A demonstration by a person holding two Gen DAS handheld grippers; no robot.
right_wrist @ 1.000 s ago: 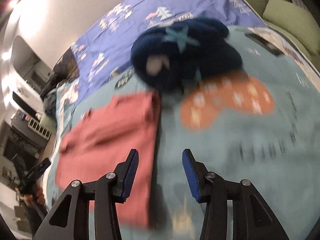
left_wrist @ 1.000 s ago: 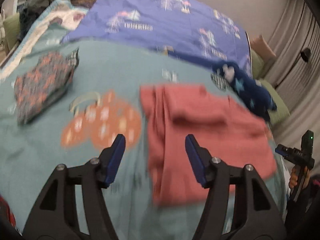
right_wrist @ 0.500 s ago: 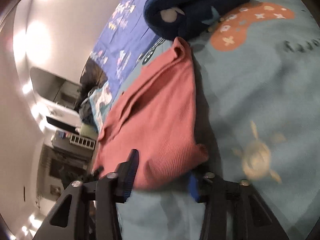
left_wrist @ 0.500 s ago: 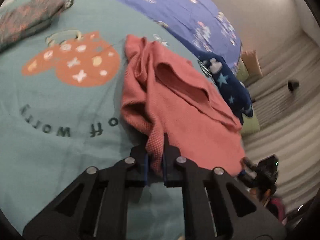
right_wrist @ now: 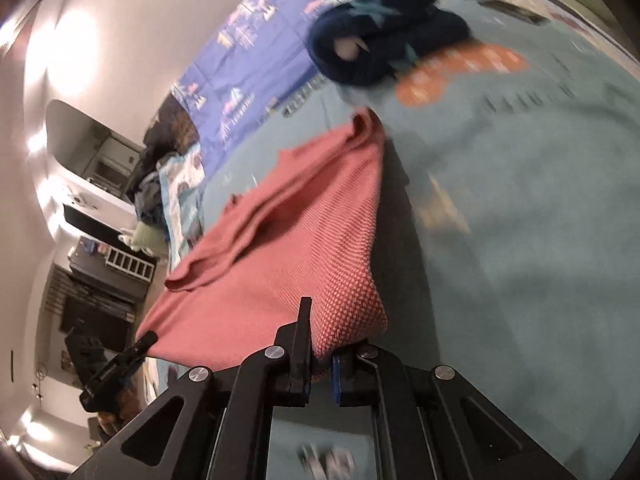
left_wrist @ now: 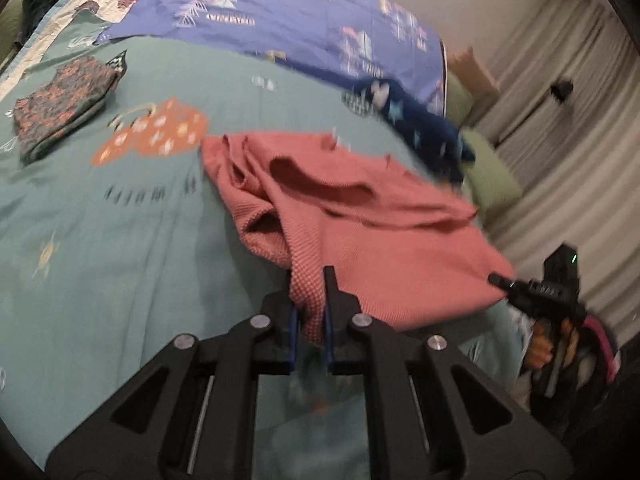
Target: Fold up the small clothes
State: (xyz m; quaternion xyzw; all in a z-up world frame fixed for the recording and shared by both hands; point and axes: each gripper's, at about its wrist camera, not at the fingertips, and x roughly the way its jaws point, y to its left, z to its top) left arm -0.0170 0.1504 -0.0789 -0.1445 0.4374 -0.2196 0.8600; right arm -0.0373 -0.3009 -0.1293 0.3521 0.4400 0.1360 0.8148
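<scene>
While the pink knit garment [left_wrist: 360,216] lies spread on the teal bedspread [left_wrist: 120,248] ahead of both tools, each tool has a near corner of it. Left gripper [left_wrist: 308,300]: jaws closed on the near left corner, waffle-knit cloth bunched between the blue pads. Right gripper [right_wrist: 318,344]: jaws clamped on the near right corner [right_wrist: 344,320], cloth lifted off the bed at the grip. The garment's far part is rumpled, with a fold ridge running across it.

Surroundings, left view: ahead and left of the jaws, an orange print [left_wrist: 156,132] on the bedspread; farther left, a folded patterned garment [left_wrist: 64,108]. Ahead and right of the jaws, a navy star-print fleece [left_wrist: 420,128] just beyond the pink garment's far edge. Behind these, a blue printed sheet [left_wrist: 300,20]. Far right: green cushion [left_wrist: 488,176], grey curtains [left_wrist: 568,120], and the other tool seen side-on with a hand on it.

Right view only: the navy fleece [right_wrist: 384,44] straight ahead, resting on another orange print [right_wrist: 460,72]; a pile of clothes [right_wrist: 160,184] far left at the bed's edge; shelving [right_wrist: 128,264] and a white wall [right_wrist: 100,20] beyond. The folded patterned garment and the curtains appear only in the left view.

Nothing lies on the pink garment itself. Motion blur softens both frames.
</scene>
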